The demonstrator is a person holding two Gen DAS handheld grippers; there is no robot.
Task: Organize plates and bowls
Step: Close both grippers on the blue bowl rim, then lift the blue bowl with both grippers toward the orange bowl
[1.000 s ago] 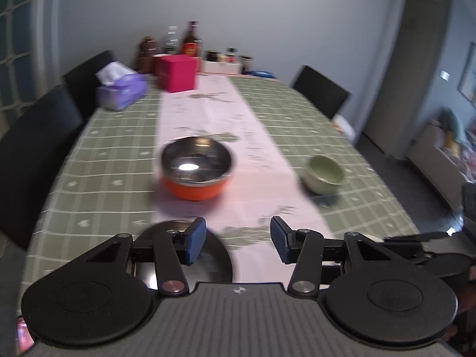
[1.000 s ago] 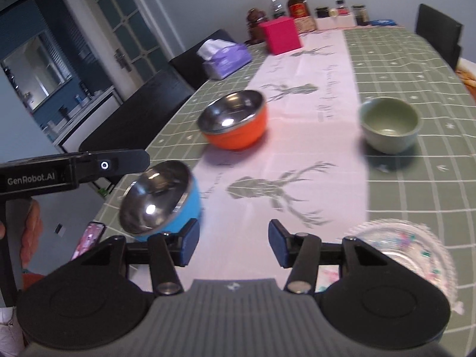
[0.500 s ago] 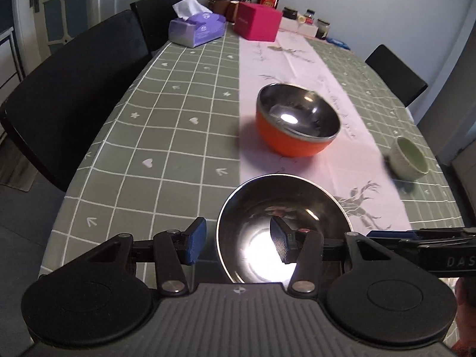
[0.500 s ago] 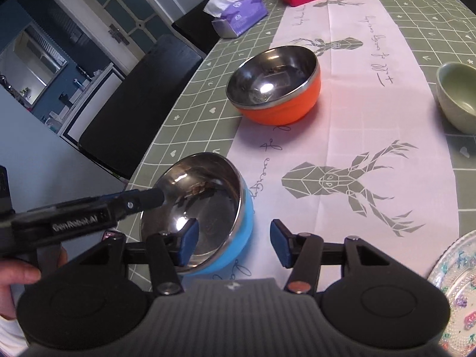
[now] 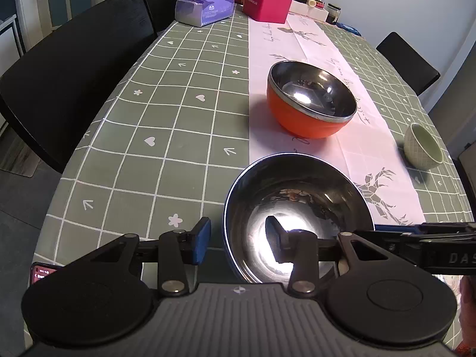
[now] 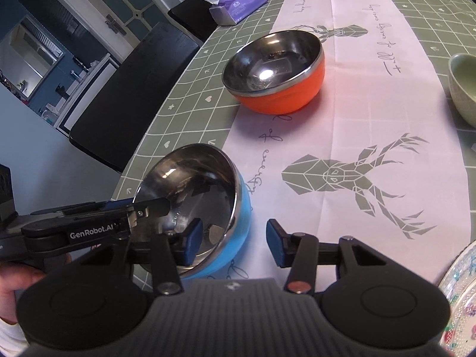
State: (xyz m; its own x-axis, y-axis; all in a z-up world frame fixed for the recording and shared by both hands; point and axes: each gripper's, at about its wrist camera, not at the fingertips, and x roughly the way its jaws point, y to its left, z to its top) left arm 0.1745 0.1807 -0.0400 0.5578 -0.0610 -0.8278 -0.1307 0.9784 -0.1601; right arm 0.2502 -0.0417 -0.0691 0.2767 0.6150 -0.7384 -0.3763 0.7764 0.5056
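Note:
A blue bowl with a steel inside (image 5: pixel 297 205) (image 6: pixel 196 196) sits tilted near the table's front edge. My left gripper (image 5: pixel 238 242) is open and straddles its near rim, right finger inside, left finger outside. My right gripper (image 6: pixel 230 242) is open, its left finger over the bowl's rim, its right finger beside the bowl. An orange steel-lined bowl (image 5: pixel 311 99) (image 6: pixel 275 71) stands on the pink runner beyond. A small green bowl (image 5: pixel 422 147) (image 6: pixel 462 86) stands to the right. A patterned glass plate (image 6: pixel 459 297) lies at the right wrist view's lower right.
The table has a green checked cloth (image 5: pixel 178 119) with a pink runner. A purple tissue pack (image 5: pixel 203 7), a pink box (image 5: pixel 266 1) and bottles and jars stand at the far end. Black chairs (image 5: pixel 68 68) line the left side.
Both grippers have closed in on the blue bowl. My left gripper's right finger now reaches deeper inside it, and the bowl is tilted more in the right wrist view.

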